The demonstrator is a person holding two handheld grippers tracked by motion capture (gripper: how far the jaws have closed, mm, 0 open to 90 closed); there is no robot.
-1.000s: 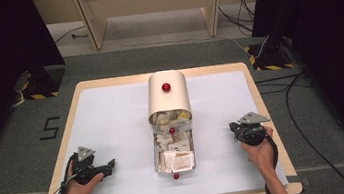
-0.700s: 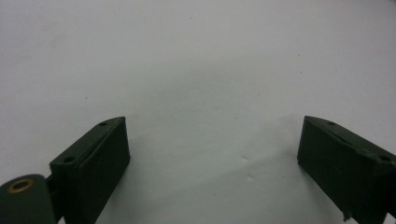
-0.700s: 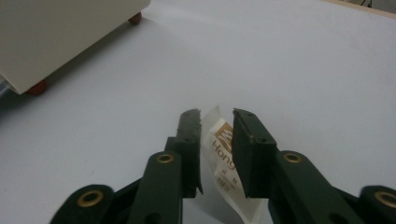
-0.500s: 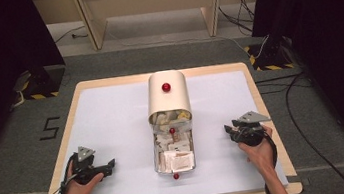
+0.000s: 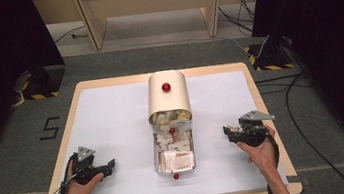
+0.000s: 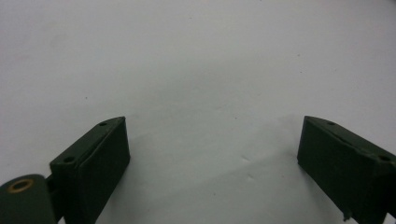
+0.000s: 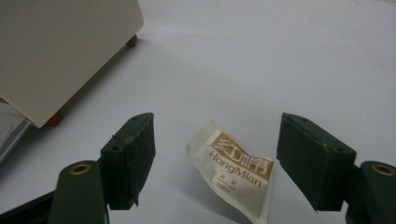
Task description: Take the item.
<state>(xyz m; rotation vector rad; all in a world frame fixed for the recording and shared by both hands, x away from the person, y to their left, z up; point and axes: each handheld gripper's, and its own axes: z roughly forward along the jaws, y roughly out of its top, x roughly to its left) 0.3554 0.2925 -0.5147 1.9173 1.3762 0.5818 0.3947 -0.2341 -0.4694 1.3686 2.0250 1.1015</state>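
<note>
A cream box (image 5: pixel 167 97) with a red knob (image 5: pixel 165 86) on top stands mid-table. Its metal drawer (image 5: pixel 157 155) is pulled out toward me and holds several white and tan sachets (image 5: pixel 177 160). In the right gripper view a white sachet printed "HongMian" (image 7: pixel 236 168) lies flat on the table between my right gripper's (image 7: pixel 217 140) open jaws; nothing is held. The box's side (image 7: pixel 60 51) is at upper left there. In the high view my right gripper (image 5: pixel 228 133) sits right of the drawer. My left gripper (image 5: pixel 111 164) rests open over bare white table (image 6: pixel 201 70), left of the drawer.
The white table top (image 5: pixel 112 115) has a wooden rim (image 5: pixel 266 115). The box rests on small red feet (image 7: pixel 132 41). Table legs and cables lie on the grey floor behind. Black curtains stand on both sides.
My right gripper has shifted slightly left, toward the drawer, and a little nearer me. The left gripper, box and drawer stay where they were.
</note>
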